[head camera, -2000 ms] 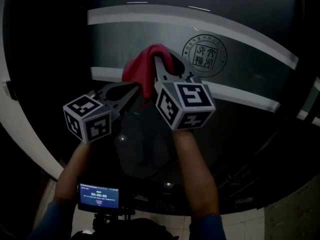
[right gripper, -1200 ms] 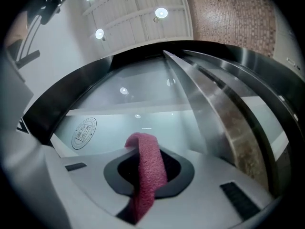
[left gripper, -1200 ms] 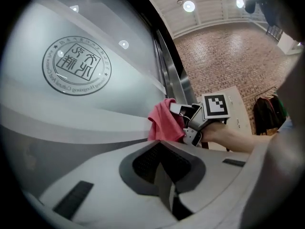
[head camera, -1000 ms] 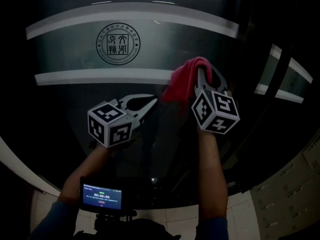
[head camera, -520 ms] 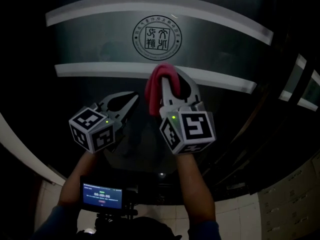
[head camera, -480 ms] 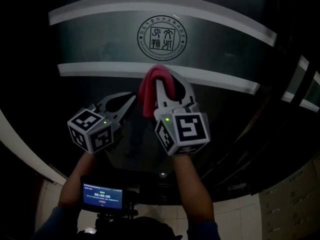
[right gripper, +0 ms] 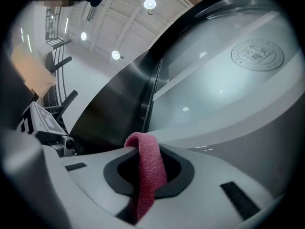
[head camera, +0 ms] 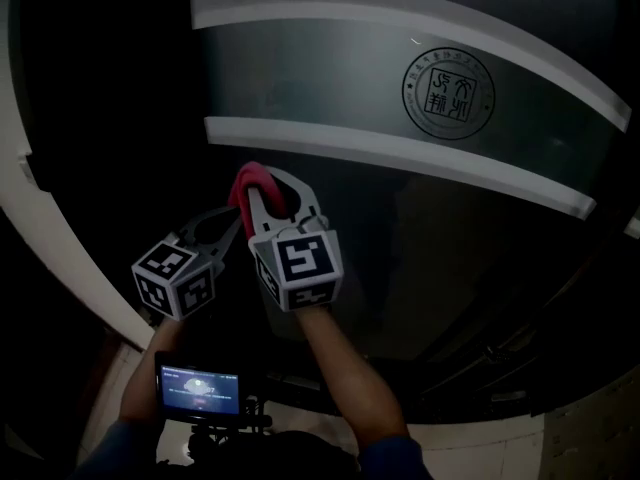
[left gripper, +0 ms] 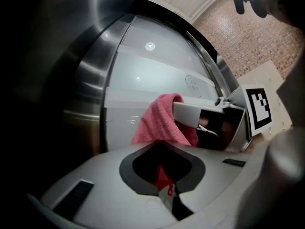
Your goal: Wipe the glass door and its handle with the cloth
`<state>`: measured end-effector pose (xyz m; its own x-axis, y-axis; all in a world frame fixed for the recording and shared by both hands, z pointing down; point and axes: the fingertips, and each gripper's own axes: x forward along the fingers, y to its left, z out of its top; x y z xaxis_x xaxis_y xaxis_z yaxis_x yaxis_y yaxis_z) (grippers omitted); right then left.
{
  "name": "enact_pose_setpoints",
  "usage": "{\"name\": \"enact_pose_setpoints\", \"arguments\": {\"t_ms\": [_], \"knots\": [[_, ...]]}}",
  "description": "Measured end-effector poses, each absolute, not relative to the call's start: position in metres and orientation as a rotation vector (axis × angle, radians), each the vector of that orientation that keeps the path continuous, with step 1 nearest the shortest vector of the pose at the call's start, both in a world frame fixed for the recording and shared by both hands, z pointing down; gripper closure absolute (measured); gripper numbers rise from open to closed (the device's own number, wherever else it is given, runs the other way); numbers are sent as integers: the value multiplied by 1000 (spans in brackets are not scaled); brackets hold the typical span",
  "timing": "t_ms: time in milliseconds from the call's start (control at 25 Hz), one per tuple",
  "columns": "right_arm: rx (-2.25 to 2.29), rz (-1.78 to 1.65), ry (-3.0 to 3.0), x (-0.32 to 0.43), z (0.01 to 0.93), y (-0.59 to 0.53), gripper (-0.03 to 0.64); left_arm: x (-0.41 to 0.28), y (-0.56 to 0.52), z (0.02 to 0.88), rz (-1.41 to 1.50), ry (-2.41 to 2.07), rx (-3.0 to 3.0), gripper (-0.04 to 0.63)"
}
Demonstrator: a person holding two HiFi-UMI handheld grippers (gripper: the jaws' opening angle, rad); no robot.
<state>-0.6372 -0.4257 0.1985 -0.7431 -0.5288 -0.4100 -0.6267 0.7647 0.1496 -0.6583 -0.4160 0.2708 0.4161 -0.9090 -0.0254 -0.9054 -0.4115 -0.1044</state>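
Right gripper: you have its jaws pinched on a folded red terry cloth. The fold loops over the tips and a tail hangs down between them.
Cloth position: it is at the jaw tips, against or just off the pane. Contact cannot be confirmed.
Left gripper: its jaws are together with nothing gripped. The red in its opening reads as the cloth beyond. It sits just beside your right gripper, on its left and slightly lower.
Dark glass door: it is straight ahead of both grippers and carries two white stripes and a round printed seal.
Key relation: the cloth sits under the lower stripe, near the door's left edge. Most of the pane lies to the right and up from the tips, and the stripes' long axis runs left to right. Your right hand is the working one.
Handle: not identified. A brushed-metal upright stands just left of the cloth and may be frame or handle.
Step (judgement): glass wiping is under way and the handle is not yet reached.
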Motion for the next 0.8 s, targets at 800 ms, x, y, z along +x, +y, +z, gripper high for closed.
{"name": "enact_pose_setpoints", "arguments": {"t_ms": [800], "knots": [[-1276, 407, 2553, -457, 229, -464, 589, -496, -436, 289, -108, 1335, -2717, 584]]}}
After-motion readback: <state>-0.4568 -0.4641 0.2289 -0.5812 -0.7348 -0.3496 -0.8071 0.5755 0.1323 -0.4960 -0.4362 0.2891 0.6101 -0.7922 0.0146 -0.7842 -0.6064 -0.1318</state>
